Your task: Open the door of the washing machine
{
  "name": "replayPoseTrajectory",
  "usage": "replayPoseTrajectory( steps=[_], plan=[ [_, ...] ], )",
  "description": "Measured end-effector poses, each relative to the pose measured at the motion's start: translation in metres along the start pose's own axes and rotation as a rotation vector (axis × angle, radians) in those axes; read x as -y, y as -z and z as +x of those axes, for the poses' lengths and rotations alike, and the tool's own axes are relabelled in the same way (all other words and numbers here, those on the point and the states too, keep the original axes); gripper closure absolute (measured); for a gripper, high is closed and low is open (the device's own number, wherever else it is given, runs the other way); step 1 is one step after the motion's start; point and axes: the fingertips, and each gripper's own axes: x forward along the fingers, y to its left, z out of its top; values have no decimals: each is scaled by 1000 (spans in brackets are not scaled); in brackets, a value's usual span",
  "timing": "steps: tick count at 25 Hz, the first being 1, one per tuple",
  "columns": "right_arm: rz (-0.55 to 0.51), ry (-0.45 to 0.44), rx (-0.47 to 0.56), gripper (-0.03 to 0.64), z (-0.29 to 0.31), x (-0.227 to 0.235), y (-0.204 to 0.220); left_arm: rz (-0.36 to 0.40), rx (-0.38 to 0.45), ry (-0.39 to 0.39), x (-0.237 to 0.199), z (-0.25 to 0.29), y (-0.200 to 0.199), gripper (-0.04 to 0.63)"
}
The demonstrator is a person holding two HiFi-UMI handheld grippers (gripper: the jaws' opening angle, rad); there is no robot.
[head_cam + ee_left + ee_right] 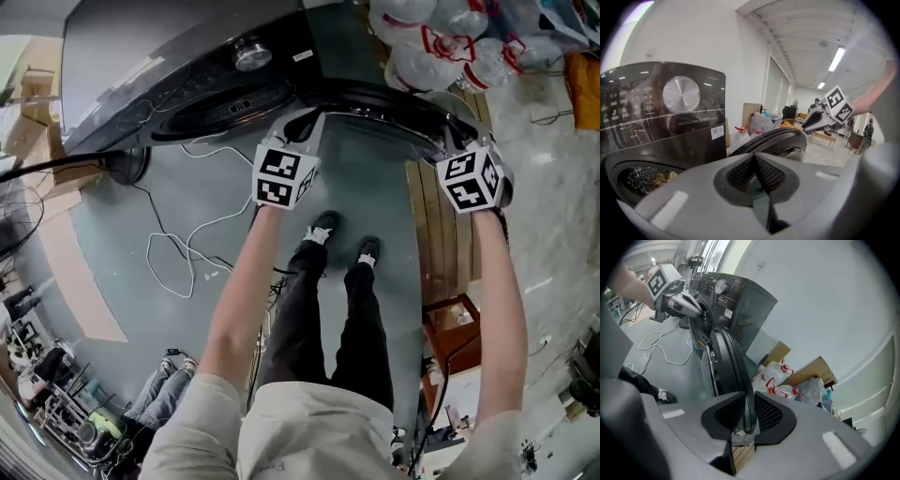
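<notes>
I had the right gripper (749,394) jaws pinching the door (725,357) rim. The door stood ajar off the washer (169,52) front. Left gripper (754,155) jaws were pressed together, empty, beside the washer opening.

Open door between the washing machine and the person

The washing machine (187,56) stands ahead of the person's shoes (323,230), with its door (394,98) swung out from its front toward them. The right gripper (745,416) is at the door's right end, the rim between its jaws. The left gripper (753,161) is at the door's left end, beside the drum opening (642,178). A cable (178,253) lies on the floor (112,244) left of the shoes, and bags (441,47) sit right of the machine.
</notes>
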Motion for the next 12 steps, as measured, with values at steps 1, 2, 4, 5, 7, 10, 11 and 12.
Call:
replayPoseTrajectory(
  steps=[1, 2, 4, 5, 7, 10, 11, 12],
  plan=[
    [-4, -2, 4, 569, -3, 1, -2, -6, -1, -12, 0, -11, 2, 538],
    [-5, -5, 9, 569, -6, 1, -4, -12, -2, -24, 1, -22, 3, 538],
    [-3, -21, 19, 569, -10, -2, -7, -24, -7, -47, 3, -44, 8, 538],
    [-1, -36, 22, 569, -10, -7, -7, -32, -11, -57, 3, -54, 11, 538],
    [-1, -71, 18, 568, -8, -19, -7, -49, -11, -78, 4, -72, 16, 538],
    [-21, -84, 4, 568, -3, -29, -4, -67, -4, -109, 3, -93, 19, 538],
    [-26, -80, -1, 568, -1, -30, -2, -74, -4, -118, 4, -100, 22, 538],
    [-25, -75, -4, 568, 1, -31, 0, -82, -4, -126, 5, -106, 24, 538]
  ],
)
